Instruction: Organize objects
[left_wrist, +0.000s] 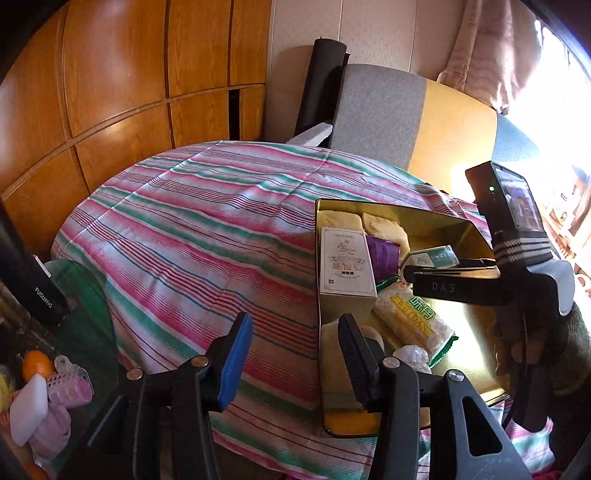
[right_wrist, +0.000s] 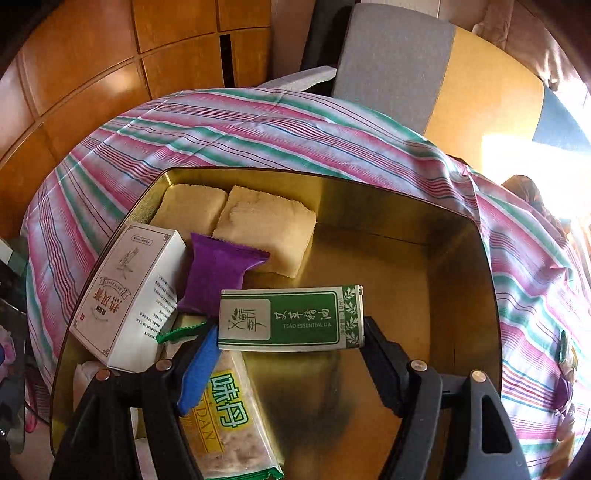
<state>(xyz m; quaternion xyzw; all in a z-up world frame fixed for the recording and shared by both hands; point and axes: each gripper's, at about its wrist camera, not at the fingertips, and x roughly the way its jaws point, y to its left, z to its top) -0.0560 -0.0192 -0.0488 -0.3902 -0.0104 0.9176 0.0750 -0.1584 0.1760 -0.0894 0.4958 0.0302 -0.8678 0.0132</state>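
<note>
A gold tin tray (right_wrist: 424, 229) sits on the striped cloth and holds a white carton (right_wrist: 129, 291), a purple sachet (right_wrist: 218, 273), two pale folded towels (right_wrist: 266, 229) and a rice-cracker pack (right_wrist: 229, 417). My right gripper (right_wrist: 291, 332) is shut on a green and white essential oil box (right_wrist: 291, 319), held over the tray's middle. In the left wrist view the right gripper (left_wrist: 410, 271) hangs over the tray (left_wrist: 465, 317) with the box (left_wrist: 436, 256). My left gripper (left_wrist: 295, 354) is open and empty, straddling the tray's near left wall.
The table wears a pink, green and white striped cloth (left_wrist: 192, 236). A grey and yellow chair (left_wrist: 388, 110) stands behind it, wooden cabinets (left_wrist: 110, 92) to the left. A black flask (left_wrist: 40, 291), an orange (left_wrist: 37, 363) and pink curlers (left_wrist: 70, 384) lie at lower left.
</note>
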